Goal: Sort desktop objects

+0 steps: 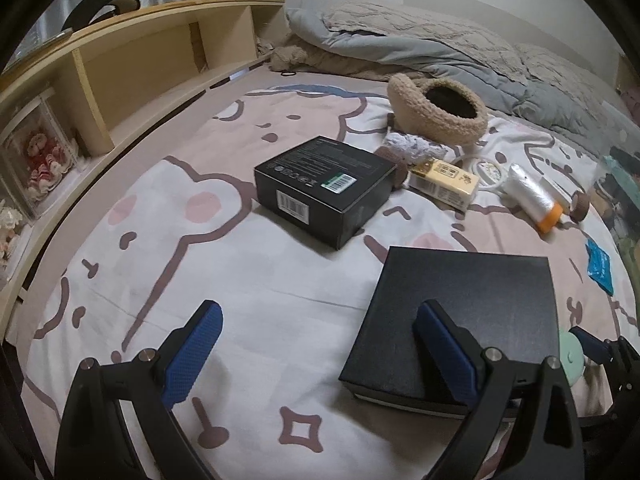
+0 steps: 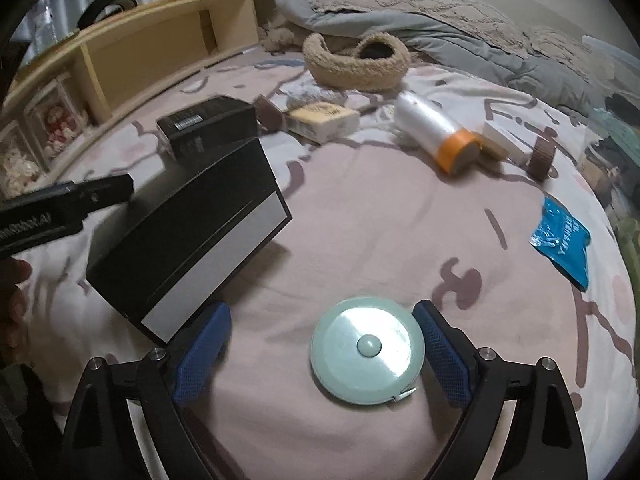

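Two sets of tongs on our end, and both are spread wide right now. Our right gripper (image 2: 322, 354) has its jaws standing apart around the mint-green tape measure (image 2: 367, 350), which lies flat on the bedsheet (image 2: 360, 216); the right pad looks just beside or maybe touching its rim, we can't tell which, and the left pad is clearly off it. Our left gripper (image 1: 318, 346) is open too, with nothing pinched: its right finger sits over the near end of the flat black box (image 1: 480, 292), its left one over bare sheet. Just left of the tape measure is that same flat black box, with a pale band along its side. Farther back sits a smaller black carton (image 1: 324, 190) with barcode labels, then a yellow packet (image 1: 444, 184), a clear roll with an orange end (image 1: 534, 198) and a fuzzy tan basket (image 1: 438, 114). Over on the right lies a blue sachet (image 2: 560, 240). Along the left edge runs a wooden shelf (image 1: 132, 64), and a grey duvet (image 1: 420, 44) is bunched at the far side.
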A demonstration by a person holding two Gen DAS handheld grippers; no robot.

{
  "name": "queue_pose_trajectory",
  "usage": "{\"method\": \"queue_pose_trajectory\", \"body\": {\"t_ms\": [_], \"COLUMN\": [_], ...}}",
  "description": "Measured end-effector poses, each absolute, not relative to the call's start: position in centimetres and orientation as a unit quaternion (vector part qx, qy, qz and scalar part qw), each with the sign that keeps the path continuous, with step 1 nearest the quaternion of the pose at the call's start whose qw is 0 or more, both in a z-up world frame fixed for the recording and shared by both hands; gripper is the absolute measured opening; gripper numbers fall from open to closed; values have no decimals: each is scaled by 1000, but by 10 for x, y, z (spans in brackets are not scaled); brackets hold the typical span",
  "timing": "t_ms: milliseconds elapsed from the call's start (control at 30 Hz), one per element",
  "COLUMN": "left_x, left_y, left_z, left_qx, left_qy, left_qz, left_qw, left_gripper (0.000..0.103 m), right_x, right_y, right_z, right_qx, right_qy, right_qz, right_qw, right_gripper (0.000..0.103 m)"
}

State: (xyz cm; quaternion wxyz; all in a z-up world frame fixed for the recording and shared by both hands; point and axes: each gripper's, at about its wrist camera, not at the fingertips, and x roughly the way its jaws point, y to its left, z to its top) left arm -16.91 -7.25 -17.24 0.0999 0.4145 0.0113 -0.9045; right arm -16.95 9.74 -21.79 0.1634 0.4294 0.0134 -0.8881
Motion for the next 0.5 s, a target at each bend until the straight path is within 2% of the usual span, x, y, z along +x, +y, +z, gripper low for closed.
{"method": "queue_pose_trajectory", "body": {"t_ms": [200,500], "left_x": [-161,-147], "left_y": [-84,-83], "left_z": [-161,-132], "left_qx": [392,325], "left_qy": [55,91], "left_qz": [-915,-941], "left_qw": [80,21], "left_gripper": [99,98], "right_x": [-166,-168], "right_y": [89,73], "right_z": [-197,-185], "right_qx": [385,356], "right_qy": [14,-40], "right_qz": [-906,-916], "right_qw": [172,182], "right_gripper": [92,92]}}
